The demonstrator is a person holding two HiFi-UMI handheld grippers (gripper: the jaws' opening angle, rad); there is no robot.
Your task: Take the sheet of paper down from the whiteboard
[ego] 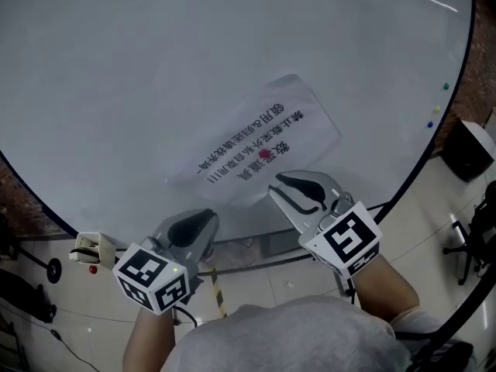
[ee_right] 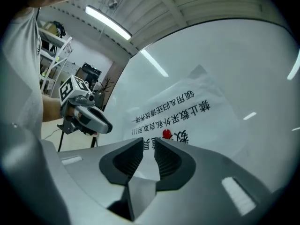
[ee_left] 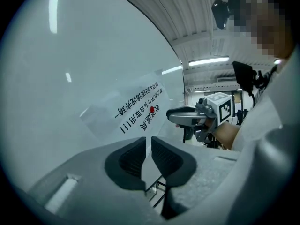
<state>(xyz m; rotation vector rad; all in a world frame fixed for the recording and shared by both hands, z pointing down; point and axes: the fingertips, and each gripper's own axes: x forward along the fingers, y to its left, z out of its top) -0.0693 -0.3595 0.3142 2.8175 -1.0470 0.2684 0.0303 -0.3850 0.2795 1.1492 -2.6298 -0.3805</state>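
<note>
A white sheet of paper (ego: 256,142) with black print hangs tilted on the whiteboard (ego: 155,68), pinned by a small red magnet (ego: 263,154) near its lower edge. My right gripper (ego: 298,188) is just below the sheet's bottom edge, open, with nothing between its pads. My left gripper (ego: 198,222) is lower and to the left, off the sheet, its jaws a narrow gap apart and empty. In the left gripper view, the paper (ee_left: 136,109) lies beyond the left gripper (ee_left: 146,149). The right gripper view shows the right gripper (ee_right: 148,153) aimed at the paper (ee_right: 187,111) and the magnet (ee_right: 166,134).
Two small magnets (ego: 446,86) (ego: 431,124) sit near the board's right edge. A black chair (ego: 469,149) stands on the floor at the right. A small holder (ego: 93,248) hangs at the board's lower left. The board's dark frame runs just in front of both grippers.
</note>
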